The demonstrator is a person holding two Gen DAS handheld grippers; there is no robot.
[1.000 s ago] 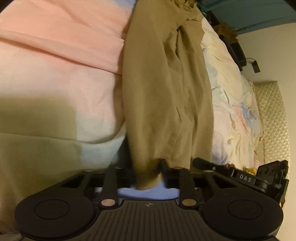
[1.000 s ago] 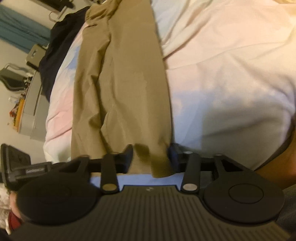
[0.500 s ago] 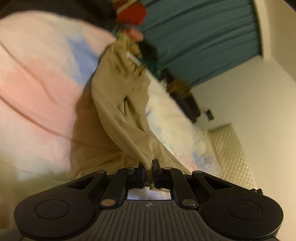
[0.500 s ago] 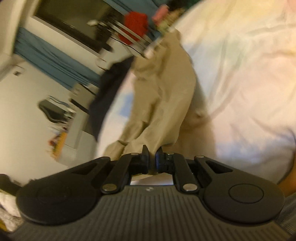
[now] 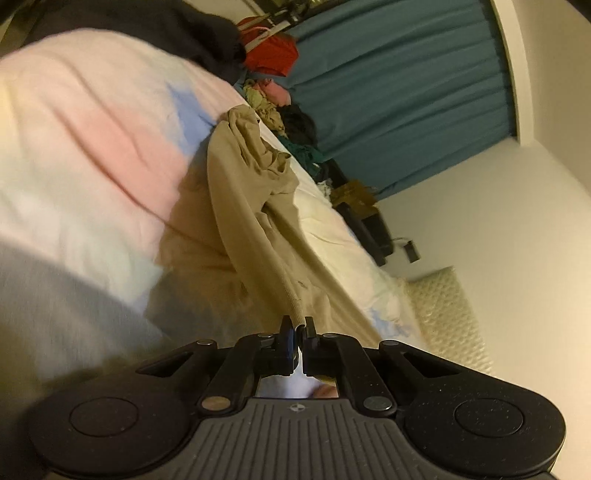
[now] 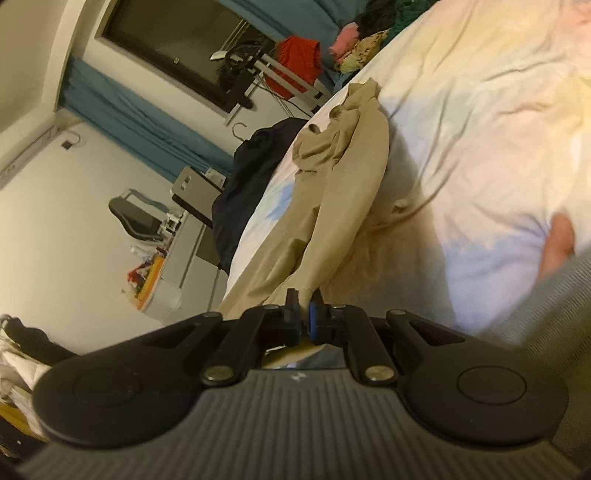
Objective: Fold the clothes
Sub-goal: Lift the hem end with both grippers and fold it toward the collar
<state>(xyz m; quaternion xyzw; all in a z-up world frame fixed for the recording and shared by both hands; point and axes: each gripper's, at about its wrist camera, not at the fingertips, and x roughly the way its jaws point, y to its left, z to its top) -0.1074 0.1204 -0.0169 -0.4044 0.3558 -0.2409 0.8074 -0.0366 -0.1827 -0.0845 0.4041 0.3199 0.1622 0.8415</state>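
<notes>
A khaki garment [image 5: 255, 221] stretches across the pastel bedsheet [image 5: 92, 140], lifted at its near end and bunched at the far end. My left gripper [image 5: 297, 325] is shut on the garment's near hem, which rises taut from the bed to its jaws. In the right wrist view the same khaki garment [image 6: 347, 206] runs away from me over the bedsheet [image 6: 480, 122]. My right gripper [image 6: 304, 301] is shut on another part of that near edge. Both held ends hang above the bed; the cloth between them is hidden.
A dark garment [image 5: 155, 29] lies at the bed's far edge, with a pile of coloured clothes [image 5: 269, 92] and teal curtains [image 5: 406, 92] behind. The right wrist view shows a dark garment [image 6: 251, 177], a clothes rack [image 6: 280, 70], a chair [image 6: 136, 218] and a hand [image 6: 557, 243].
Both grippers went from open around the garment's near edge to shut on it. They then lifted it, so the views tilted up toward the room.
</notes>
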